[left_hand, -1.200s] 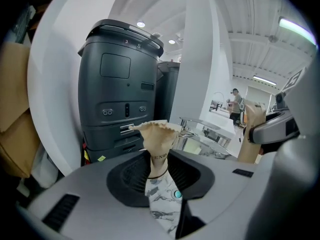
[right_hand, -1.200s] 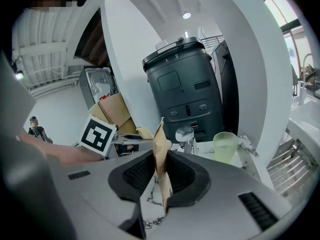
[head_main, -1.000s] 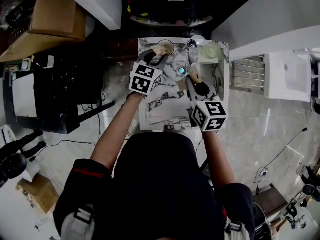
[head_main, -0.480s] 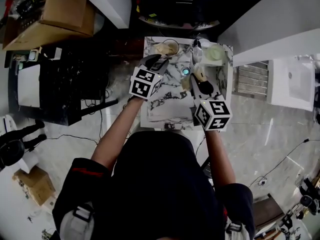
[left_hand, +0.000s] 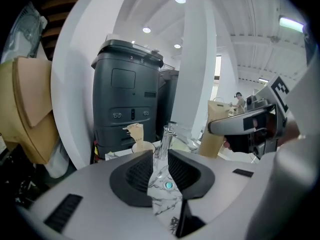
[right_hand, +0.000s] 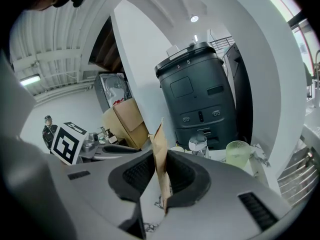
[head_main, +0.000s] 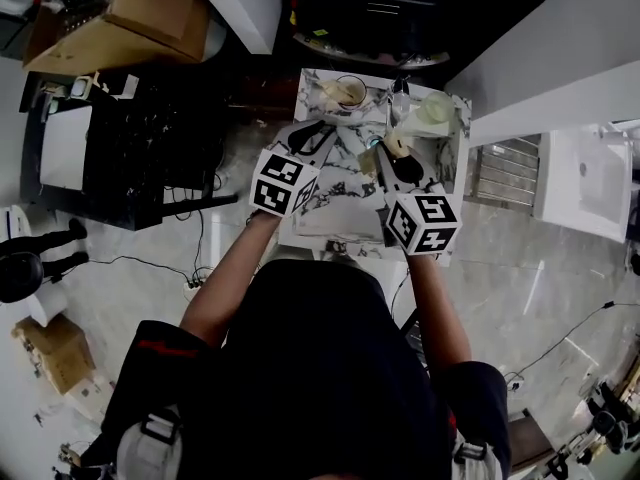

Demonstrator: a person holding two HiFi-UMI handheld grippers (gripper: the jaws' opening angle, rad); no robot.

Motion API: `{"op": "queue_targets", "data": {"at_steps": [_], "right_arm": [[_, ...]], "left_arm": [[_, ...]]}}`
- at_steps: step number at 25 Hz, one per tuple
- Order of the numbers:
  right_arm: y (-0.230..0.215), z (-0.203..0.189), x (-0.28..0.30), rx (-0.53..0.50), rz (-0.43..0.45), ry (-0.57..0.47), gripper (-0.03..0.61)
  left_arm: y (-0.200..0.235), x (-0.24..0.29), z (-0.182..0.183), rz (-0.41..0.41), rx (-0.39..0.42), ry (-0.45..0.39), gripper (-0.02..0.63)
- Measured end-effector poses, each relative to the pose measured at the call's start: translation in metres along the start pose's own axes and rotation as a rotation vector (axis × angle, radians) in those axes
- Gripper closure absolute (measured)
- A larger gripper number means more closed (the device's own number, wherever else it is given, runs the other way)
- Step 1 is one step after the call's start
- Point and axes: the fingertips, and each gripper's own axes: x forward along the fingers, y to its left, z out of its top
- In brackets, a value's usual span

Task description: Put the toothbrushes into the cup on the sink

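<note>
Packet (right_hand: 159, 143) between right gripper (right_hand: 160, 160) jaws

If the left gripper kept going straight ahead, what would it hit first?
Probably the faucet, seen between the jaws of the left gripper, which have just been closing on nothing; depth is unclear, maybe the sink.

- Left grey two-jaw gripper (left_hand: 160, 160): jaws apart, just been closing a little, nothing between them
- Right grey two-jaw gripper (right_hand: 163, 180): jaws pressed on a flat tan paper packet (right_hand: 159, 141)
- Both bare forearms (head_main: 228, 273) reach forward
</note>
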Motion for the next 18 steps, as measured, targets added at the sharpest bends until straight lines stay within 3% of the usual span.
{"op": "queue_targets", "data": {"at_steps": [8,18], "right_arm": [[0.025,0.005,0.012,-0.046,0.057,0.01,0.491],[0.068,0.009,0.037,-0.095,0.087,0.029,0.491]], "left_arm": [[0.005,-0.039,0.009,0.044,-0.026,-0.067,0.548],[0.027,-0.084,0.019,0.071,-0.002,-0.136,0.594]]}}
